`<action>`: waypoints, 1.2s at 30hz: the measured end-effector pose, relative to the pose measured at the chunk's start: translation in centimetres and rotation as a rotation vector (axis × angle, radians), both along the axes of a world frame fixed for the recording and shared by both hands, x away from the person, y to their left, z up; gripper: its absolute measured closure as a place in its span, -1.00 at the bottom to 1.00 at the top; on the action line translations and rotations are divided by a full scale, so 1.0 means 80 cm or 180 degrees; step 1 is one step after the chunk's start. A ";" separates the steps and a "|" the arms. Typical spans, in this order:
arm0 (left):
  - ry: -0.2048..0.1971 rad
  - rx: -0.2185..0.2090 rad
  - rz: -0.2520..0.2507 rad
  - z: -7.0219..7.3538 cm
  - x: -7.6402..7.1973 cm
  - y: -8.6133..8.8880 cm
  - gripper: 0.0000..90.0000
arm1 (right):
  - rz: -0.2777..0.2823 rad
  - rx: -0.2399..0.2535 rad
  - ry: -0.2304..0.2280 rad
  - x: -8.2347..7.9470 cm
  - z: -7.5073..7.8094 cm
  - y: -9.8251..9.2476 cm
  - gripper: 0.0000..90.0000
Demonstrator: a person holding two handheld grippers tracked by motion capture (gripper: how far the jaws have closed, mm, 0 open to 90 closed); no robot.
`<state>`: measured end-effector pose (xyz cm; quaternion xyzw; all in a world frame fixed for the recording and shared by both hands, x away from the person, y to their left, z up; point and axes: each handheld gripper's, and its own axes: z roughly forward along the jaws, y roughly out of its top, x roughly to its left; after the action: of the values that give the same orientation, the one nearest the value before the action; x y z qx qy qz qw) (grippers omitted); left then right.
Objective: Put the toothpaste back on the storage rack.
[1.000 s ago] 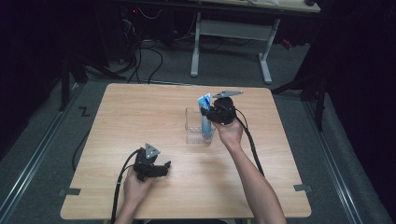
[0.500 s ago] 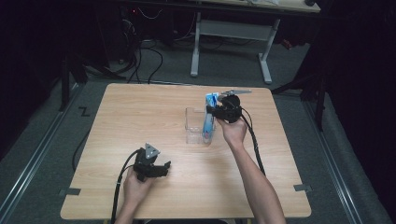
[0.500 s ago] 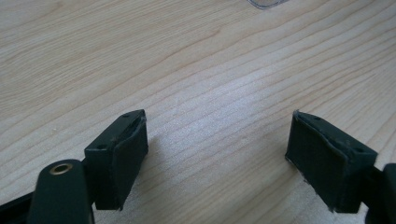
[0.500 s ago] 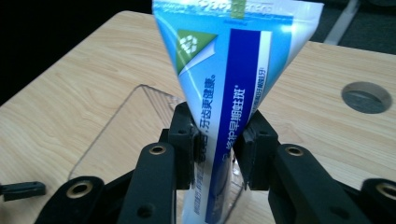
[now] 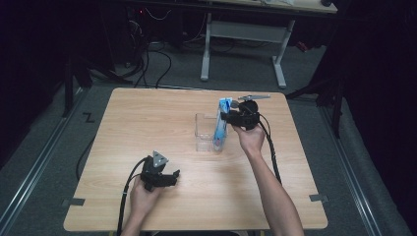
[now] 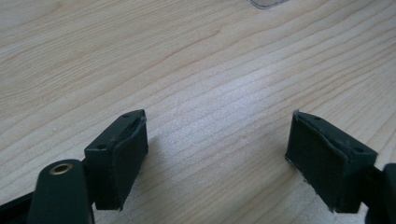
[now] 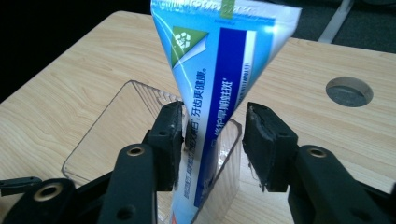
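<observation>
A blue and white toothpaste tube (image 7: pixel 219 70) stands upright in a clear plastic container (image 7: pixel 112 135), leaning on its right wall. My right gripper (image 7: pixel 214 140) has its jaws on either side of the tube. They have just been opening, with a gap on the right and the left pad close by the tube. From above, the tube (image 5: pixel 222 123) rises out of the container (image 5: pixel 205 132) with the right gripper (image 5: pixel 227 118) beside it. My left gripper (image 5: pixel 169 178) rests low at the table's front, open. Bare wood lies between its jaws (image 6: pixel 217 149).
The wooden table (image 5: pixel 147 113) has a round cable hole (image 7: pixel 349 91) near its far right corner. Behind the table stand a white desk frame (image 5: pixel 243 29) and floor cables (image 5: pixel 147 59). Dark surroundings border both sides.
The right hand has shifted slightly to the right while the tube stays standing in the container. The left hand has not moved.
</observation>
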<state>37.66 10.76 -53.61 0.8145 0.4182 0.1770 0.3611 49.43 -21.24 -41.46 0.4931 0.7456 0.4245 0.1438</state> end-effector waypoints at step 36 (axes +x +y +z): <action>0.0004 0.0004 -0.0002 0.000 0.000 0.000 -0.54 | -0.0026 -0.0341 -0.0449 -0.067 0.040 -0.053 0.31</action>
<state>37.64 10.77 -53.60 0.8150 0.4180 0.1767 0.3604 44.07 -25.47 -38.28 0.4566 0.7533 0.4170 0.2239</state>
